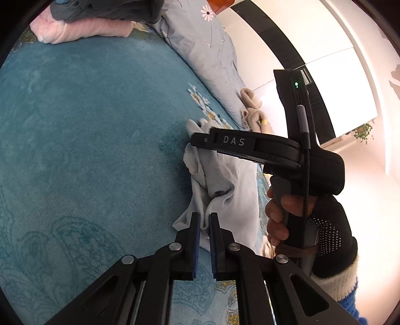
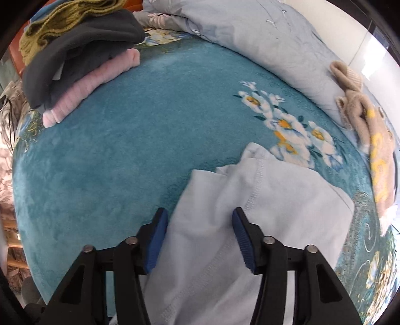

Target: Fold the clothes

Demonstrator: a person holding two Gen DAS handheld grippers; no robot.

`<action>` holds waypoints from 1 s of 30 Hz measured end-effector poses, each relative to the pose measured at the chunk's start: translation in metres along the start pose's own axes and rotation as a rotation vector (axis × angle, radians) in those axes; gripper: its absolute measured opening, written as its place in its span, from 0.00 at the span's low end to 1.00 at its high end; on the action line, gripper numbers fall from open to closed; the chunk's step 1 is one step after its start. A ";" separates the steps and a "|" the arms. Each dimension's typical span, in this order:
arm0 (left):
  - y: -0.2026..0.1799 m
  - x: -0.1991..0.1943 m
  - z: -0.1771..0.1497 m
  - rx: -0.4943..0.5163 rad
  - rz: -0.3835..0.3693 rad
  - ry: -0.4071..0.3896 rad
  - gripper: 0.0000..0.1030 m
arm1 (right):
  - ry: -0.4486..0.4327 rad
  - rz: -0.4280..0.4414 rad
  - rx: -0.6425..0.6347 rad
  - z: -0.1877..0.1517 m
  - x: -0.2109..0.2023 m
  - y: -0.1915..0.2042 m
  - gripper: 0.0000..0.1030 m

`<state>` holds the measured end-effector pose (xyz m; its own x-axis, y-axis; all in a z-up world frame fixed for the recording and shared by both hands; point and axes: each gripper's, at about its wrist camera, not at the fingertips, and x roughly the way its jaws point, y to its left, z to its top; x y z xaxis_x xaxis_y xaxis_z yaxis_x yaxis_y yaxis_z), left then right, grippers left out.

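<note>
Pale blue garment [image 2: 262, 225] lies crumpled on the teal floral blanket [image 2: 112, 162], at the blanket's near edge, just on the near side of the white flower print [image 2: 287, 130].

Left gripper [image 1: 204, 217]: jaws nearly together, blue pads [image 1: 196, 240] pinching a fold of the garment [image 1: 225, 190] at its near edge. Clenched on the cloth.

Right gripper [image 2: 198, 215]: jaws spread wide, released. Garment passes under and between the two blue pads [image 2: 156, 240]; they do not press on the cloth from the sides. In the left wrist view the right gripper [image 1: 197, 141] hangs over the far end of the garment, seen side-on, marked "DAS", held by a hand [image 1: 295, 215] in a black dotted glove.

Relative to the garment:
- Far left on the blanket: stack of folded clothes, pink ribbed item [image 2: 92, 82] at the bottom, dark grey fleece [image 2: 80, 50] on it, olive knit [image 2: 65, 20] on top.
- Far side: grey-blue quilt [image 2: 262, 45] bunched along the blanket's edge.
- Right: beige knit piece [image 2: 360, 110] with yellow marks, lying along the blanket's right edge and against the quilt, apart from the garment.
</note>
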<state>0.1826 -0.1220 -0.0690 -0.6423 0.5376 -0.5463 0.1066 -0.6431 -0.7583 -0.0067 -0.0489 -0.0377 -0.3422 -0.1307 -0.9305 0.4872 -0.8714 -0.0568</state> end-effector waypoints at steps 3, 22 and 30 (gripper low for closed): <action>-0.001 0.001 -0.001 0.007 -0.017 0.004 0.08 | -0.014 0.087 0.097 -0.003 -0.007 -0.024 0.09; 0.027 0.025 0.025 -0.115 -0.074 0.032 0.06 | -0.073 0.202 0.294 0.010 -0.019 -0.070 0.07; 0.033 0.027 0.024 -0.105 -0.019 0.053 0.08 | -0.139 0.373 0.363 0.010 -0.019 -0.084 0.20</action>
<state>0.1510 -0.1417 -0.1004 -0.6038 0.5791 -0.5478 0.1760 -0.5733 -0.8002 -0.0492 0.0222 -0.0112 -0.3146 -0.5023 -0.8054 0.2953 -0.8582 0.4199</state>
